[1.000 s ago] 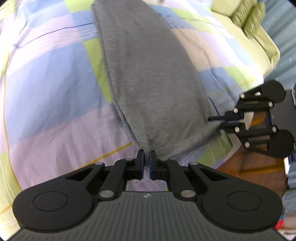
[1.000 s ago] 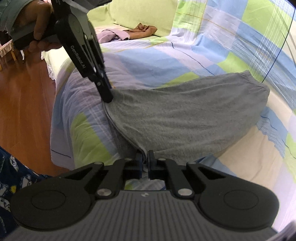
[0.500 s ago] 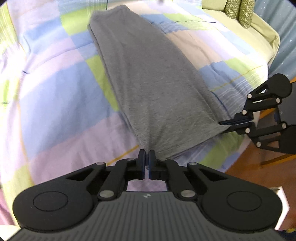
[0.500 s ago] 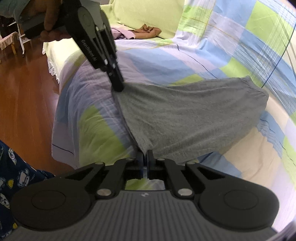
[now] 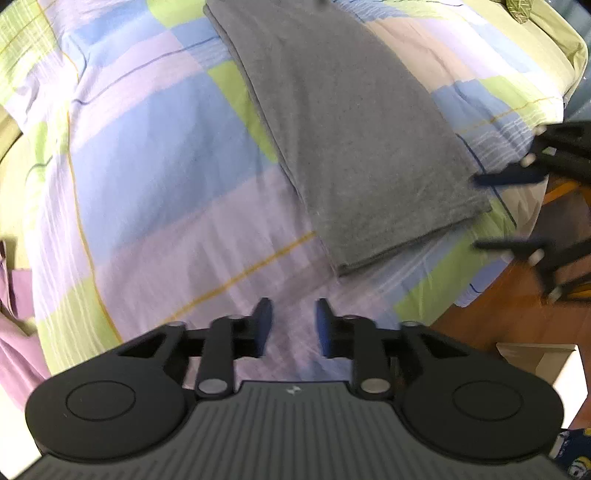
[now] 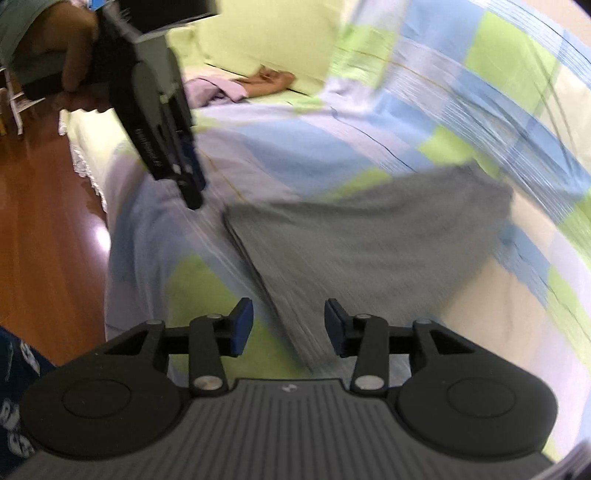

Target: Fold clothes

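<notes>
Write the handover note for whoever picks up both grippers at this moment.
Left gripper: jaws opening, nothing between them, just short of the cloth's near corner.
Right gripper: jaws opening; the other near corner lies between the pads, not pinched.
Grey garment: lies flat as a long folded strip on the checked bedspread.
Done: lengthwise fold laid down.
Left: likely fold it shorter.

A bed covered by a patchwork quilt of blue, lilac and lime-green squares (image 5: 155, 155) fills both views. Past its edge lies a glossy reddish-brown wooden floor (image 6: 44, 236). A pale-green pillow, or perhaps a cushion (image 6: 266, 33), rests near the far edge.
</notes>
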Demonstrator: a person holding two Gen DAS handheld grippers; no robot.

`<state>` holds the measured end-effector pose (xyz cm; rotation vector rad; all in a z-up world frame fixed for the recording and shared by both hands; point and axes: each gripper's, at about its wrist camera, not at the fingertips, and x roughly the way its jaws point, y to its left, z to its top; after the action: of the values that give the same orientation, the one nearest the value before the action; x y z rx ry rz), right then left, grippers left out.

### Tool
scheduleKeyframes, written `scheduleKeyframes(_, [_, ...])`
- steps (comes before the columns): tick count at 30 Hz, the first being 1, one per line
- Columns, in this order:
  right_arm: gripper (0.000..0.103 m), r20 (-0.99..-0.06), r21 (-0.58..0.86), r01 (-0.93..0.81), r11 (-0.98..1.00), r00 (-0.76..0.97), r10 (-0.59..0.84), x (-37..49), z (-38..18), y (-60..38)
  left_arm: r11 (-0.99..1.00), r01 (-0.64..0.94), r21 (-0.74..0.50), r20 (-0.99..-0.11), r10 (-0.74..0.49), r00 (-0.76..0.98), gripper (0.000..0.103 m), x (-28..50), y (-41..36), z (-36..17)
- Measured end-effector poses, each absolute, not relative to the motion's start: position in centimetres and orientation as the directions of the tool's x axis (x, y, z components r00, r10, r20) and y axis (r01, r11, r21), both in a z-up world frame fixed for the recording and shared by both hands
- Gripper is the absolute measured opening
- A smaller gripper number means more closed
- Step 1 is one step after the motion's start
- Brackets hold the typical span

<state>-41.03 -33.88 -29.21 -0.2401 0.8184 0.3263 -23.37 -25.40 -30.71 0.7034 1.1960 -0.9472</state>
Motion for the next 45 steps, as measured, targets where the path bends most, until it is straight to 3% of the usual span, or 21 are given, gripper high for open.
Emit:
scheduleKeyframes(8, [0.034,-0.733,-0.171,-0.484,0.858,0.645,0.217,-37.4,-32.6,-29.8,0.080,0.992,0.093,-0.946,-0.303,0.113,0.043,-25.7,-26.3,-31.6])
scheduleKeyframes(12, [0.005,-0.720,-0.147,-0.459,0.876,0.657,0.223,-36.4,-32.4,-30.5,-0.142,0.964,0.224,-0.921,-0.355,0.162,0.046,-27.6,-25.7,-31.9])
scheduleKeyframes(19, [0.005,-0.710,-0.106,-0.456,0.884,0.656,0.254,-36.4,-30.5,-31.9,-0.368,0.841,0.396,-0.859,-0.473,0.197,0.047,-28.7,-27.0,-32.5])
scheduleKeyframes(25, [0.005,-0.696,-0.067,-0.412,0.909,0.672,0.253,-36.0,-30.0,-32.8,-0.418,0.835,0.359,-0.852,-0.513,0.110,0.045,-28.0,-28.2,-33.8])
scheduleKeyframes(26, [0.006,-0.696,-0.056,-0.402,0.914,0.672,0.253,-35.9,-30.0,-32.9,-0.404,0.856,0.322,-0.859,-0.505,0.085,0.032,-27.5,-28.4,-34.0])
scheduleKeyframes(27, [0.009,-0.702,-0.041,-0.397,0.917,0.665,0.256,-35.9,-30.0,-33.1,-0.393,0.870,0.298,-0.862,-0.502,0.069,0.009,-27.1,-28.5,-34.0])
scheduleKeyframes(28, [0.017,-0.710,-0.040,-0.394,0.918,0.658,0.251,-36.0,-30.0,-33.1,-0.379,0.882,0.279,-0.864,-0.500,0.059,0.005,-26.8,-28.5,-33.9])
scheduleKeyframes(29, [0.032,-0.715,-0.049,-0.394,0.918,0.655,0.243,-36.3,-29.9,-33.2,-0.364,0.894,0.260,-0.866,-0.498,0.049,0.005,-26.5,-28.5,-33.9])
scheduleKeyframes(30, [0.033,-0.720,-0.074,-0.398,0.914,0.656,0.227,-37.4,-29.8,-33.6,-0.359,0.899,0.252,-0.867,-0.497,0.045,0.005,-26.3,-28.6,-33.9])
scheduleKeyframes(38, [0.037,-0.781,-0.274,-0.397,0.876,0.623,0.038,-43.7,-31.3,-39.0,-0.312,0.923,0.225,-0.866,-0.498,0.043,0.005,-26.0,-28.8,-34.6])
scheduleKeyframes(45, [0.037,-0.665,-0.591,-0.568,0.573,0.745,0.054,-46.2,-34.6,-36.5,-0.275,0.934,0.229,-0.863,-0.501,0.064,0.005,-26.2,-28.4,-34.7])
